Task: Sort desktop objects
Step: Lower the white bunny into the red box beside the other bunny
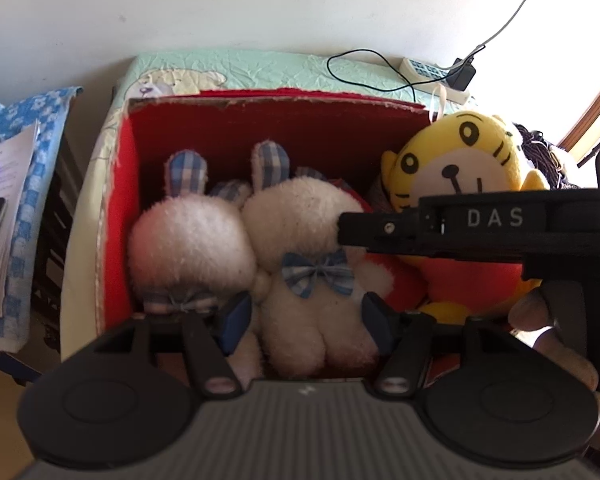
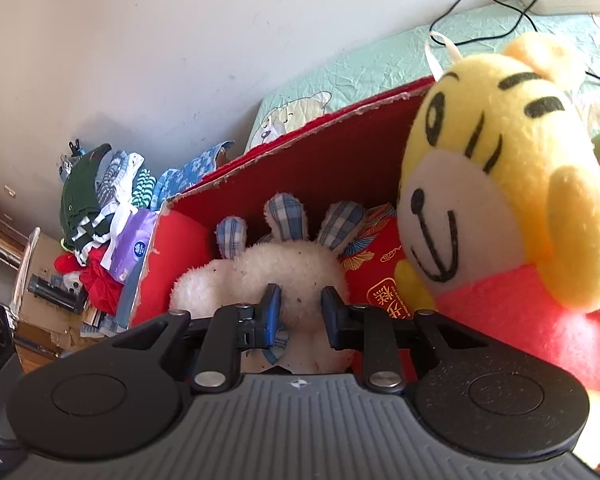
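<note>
Red cardboard walls with torn, pale edges form the open box [image 1: 268, 128] that fills both views, standing on a wrinkled mint-green cartoon-print cover [image 1: 260, 68] over the surface. Inside lie two white fleecy plush rabbits with blue plaid ears. The left rabbit [image 1: 192, 244] lies against the box's left wall, its face hidden. The right rabbit [image 1: 308, 280] shows a plaid bow at its neck, but its face is too blurred to read.

The left claw [image 1: 306, 318] is spread wide, its blue-padded fingers [image 1: 236, 320] standing on either side of the right rabbit's lower body; whether they touch the fleece cannot be told. The right claw [image 2: 298, 312] is open to a narrower gap, and white fleece of a rabbit [image 2: 296, 272] fills the space between its fingers; which rabbit this is, and whether it is pinched, cannot be told.

A yellow plush tiger in a red shirt [image 1: 460, 184] leans at the box's right side. In the left wrist view, a black bar lettered "DAS" [image 1: 496, 220] crosses its chest and hides part of it; in the right wrist view its lower body is cut off. Beneath it a red packet with gold characters [image 2: 384, 300] is only partly visible.

Behind the box lie a white power strip [image 1: 432, 72] and a black cable [image 1: 364, 68].
</note>
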A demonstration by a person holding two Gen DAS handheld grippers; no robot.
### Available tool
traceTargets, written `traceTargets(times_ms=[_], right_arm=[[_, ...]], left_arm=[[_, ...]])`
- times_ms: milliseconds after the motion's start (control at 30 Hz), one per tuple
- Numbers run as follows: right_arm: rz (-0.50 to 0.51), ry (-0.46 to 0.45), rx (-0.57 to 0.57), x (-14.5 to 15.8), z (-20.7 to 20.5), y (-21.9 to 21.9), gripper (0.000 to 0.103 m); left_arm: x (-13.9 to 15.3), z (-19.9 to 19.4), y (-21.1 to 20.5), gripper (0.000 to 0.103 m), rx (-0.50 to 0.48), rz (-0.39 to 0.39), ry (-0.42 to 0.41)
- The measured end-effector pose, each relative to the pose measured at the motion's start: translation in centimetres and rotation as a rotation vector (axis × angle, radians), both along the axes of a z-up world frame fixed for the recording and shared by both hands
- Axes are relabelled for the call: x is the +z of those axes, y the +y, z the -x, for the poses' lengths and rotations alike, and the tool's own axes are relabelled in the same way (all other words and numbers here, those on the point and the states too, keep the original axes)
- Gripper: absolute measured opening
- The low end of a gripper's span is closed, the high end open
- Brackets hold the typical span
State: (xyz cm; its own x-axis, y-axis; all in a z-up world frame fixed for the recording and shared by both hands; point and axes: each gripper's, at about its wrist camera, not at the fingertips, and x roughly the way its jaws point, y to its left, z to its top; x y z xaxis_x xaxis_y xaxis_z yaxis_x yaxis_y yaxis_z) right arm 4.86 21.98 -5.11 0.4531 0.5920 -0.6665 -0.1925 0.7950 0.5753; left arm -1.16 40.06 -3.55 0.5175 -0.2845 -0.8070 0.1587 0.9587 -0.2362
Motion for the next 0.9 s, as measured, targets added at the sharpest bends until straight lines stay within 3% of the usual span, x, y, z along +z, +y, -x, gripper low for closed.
traceTargets(times_ms=[433, 900], right_arm=[[0.049, -0.019, 0.047, -0.2, 0.9, -0.1, 0.031], [0.055, -0.047, 0.043, 0.5, 1.5, -0.3, 0.031]], left_arm=[[-0.3, 0.1, -1.3, 0.083, -0.009, -0.047, 0.015], [-0.5, 0.0, -1.9, 0.088, -0.019, -0.070, 0.040]])
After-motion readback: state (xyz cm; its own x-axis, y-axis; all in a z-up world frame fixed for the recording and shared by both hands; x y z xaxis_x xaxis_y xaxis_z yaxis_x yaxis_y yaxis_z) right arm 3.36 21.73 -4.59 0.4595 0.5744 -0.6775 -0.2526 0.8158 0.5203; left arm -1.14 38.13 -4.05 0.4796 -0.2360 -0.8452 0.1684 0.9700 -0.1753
